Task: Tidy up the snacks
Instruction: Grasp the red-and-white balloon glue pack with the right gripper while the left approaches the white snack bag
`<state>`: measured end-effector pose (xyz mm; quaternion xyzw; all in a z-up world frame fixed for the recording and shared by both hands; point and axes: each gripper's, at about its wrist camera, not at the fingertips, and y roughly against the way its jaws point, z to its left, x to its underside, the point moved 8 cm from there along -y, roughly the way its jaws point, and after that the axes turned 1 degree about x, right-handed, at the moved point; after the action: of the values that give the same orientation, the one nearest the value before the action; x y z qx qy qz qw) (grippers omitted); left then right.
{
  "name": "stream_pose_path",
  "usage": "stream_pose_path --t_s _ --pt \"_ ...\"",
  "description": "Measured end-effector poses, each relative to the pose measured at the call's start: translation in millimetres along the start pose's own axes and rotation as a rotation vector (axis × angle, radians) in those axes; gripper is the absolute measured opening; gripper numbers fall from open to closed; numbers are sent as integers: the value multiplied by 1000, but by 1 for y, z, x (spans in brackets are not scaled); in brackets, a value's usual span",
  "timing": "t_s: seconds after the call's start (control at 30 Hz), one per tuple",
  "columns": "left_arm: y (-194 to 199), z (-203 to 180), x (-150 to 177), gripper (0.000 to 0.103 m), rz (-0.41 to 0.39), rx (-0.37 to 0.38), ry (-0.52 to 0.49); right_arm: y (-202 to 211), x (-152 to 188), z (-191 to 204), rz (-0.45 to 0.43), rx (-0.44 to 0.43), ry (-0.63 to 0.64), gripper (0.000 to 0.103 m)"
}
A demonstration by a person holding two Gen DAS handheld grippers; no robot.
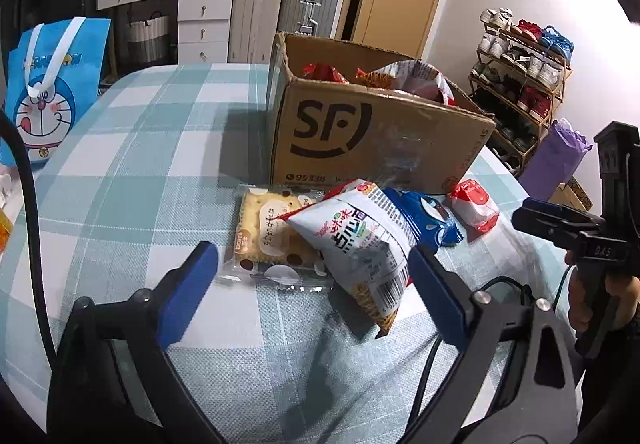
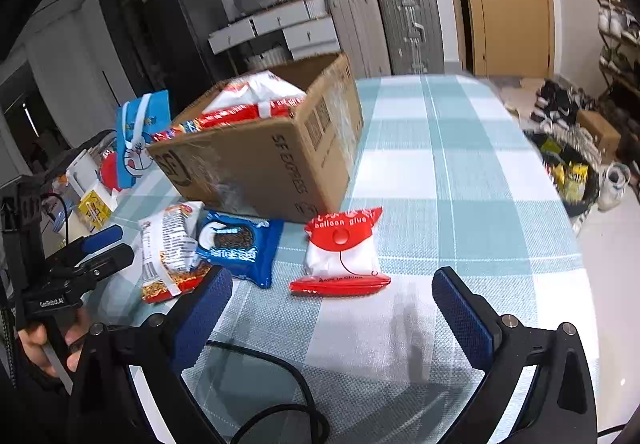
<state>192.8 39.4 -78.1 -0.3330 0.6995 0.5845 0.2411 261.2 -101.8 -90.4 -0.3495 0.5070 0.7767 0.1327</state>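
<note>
The noodle packet [image 1: 362,244] overlaps the cracker pack [image 1: 272,232]; box contents [image 2: 244,100] are blurred.

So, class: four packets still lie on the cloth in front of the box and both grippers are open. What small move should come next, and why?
Probably ease the left gripper forward and close on the white noodle packet. Its jaws stand open with that packet between them, it lies atop the cracker packet, and the cardboard box just behind already holds snacks.

Box [image 1: 376,132]: on the table [image 1: 132,148], snack bags inside.
Before box: cracker pack [image 1: 272,232], noodle bag [image 1: 368,244] overlapping it, cookie pack [image 2: 240,244], glue packet [image 2: 340,256] rightmost.
Tote bag [image 1: 52,84]: left of box.
</note>
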Motion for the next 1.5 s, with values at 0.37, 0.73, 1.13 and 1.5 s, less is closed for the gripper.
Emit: stream_pose_path --t_s 0.37,0.73,1.13,1.5 --pt "-11 -18 1 94 14 31 -38 -26 -4 -8 71 57 14 90" --pt "-22 -26 -1 94 19 40 -56 -48 -10 -4 116 74 56 78" --pt "-26 -25 0 94 34 48 -48 -57 -6 -3 131 100 84 51" --pt "-34 -32 0 94 52 47 -67 4 3 5 -3 16 53 43"
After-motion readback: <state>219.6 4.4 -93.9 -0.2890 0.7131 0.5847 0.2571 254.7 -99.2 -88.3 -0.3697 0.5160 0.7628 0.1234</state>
